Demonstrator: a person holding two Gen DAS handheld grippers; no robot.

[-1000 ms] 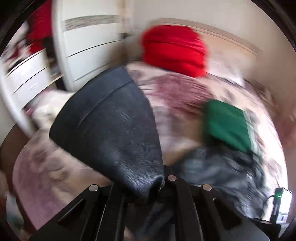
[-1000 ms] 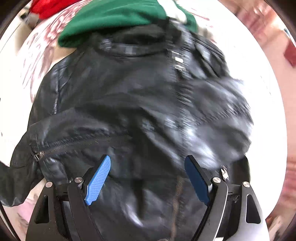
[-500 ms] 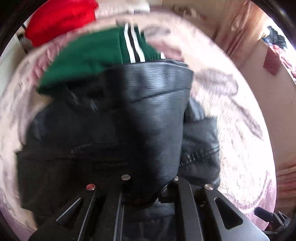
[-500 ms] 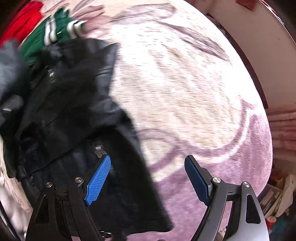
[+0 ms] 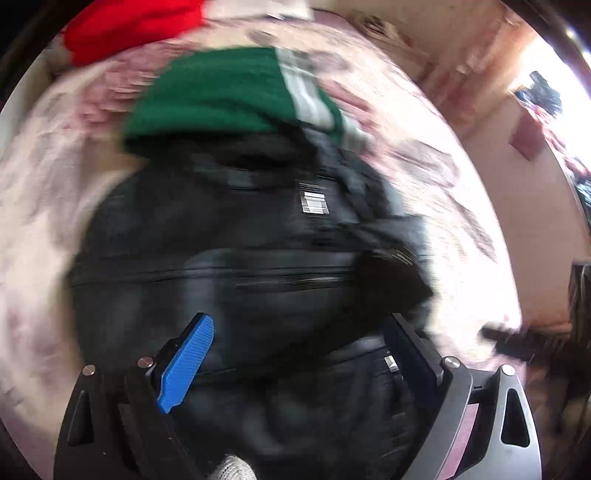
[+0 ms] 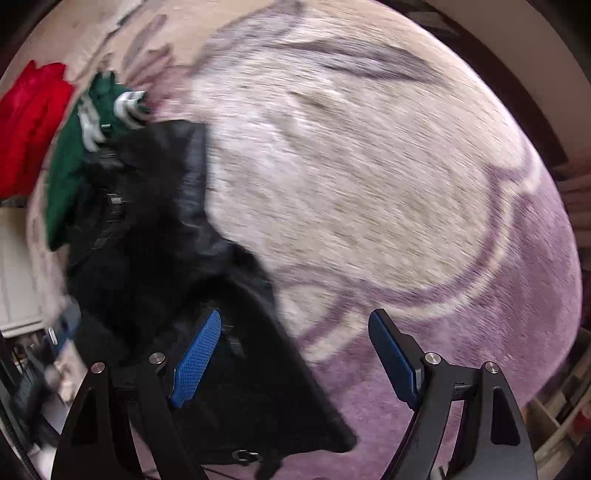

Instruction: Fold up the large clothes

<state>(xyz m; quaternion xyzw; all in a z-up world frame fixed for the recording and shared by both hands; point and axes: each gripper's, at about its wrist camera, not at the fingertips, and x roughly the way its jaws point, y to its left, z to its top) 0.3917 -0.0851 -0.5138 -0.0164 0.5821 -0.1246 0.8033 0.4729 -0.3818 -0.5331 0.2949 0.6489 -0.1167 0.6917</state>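
A black leather jacket (image 5: 236, 266) lies bunched on a pink and lilac patterned bedspread (image 5: 48, 206). My left gripper (image 5: 295, 350) hangs over its middle with the jaws opening wide; the blue pads touch nothing, and the sleeve lies loose on the jacket below. In the right wrist view the jacket (image 6: 147, 236) fills the left side. My right gripper (image 6: 295, 354) stands open over its right edge. Its left pad is above the black fabric, its right pad above the bare bedspread (image 6: 369, 177).
A folded green garment with white stripes (image 5: 229, 96) lies just beyond the jacket's collar, and a red garment (image 5: 129, 26) sits farther back. The same green garment (image 6: 70, 162) and red garment (image 6: 29, 125) show at the left of the right wrist view. The bed's edge runs along the right.
My left gripper carried the black sleeve over the jacket, then opened and let it drop. My right gripper swung from above the jacket's middle to its right edge, staying open.
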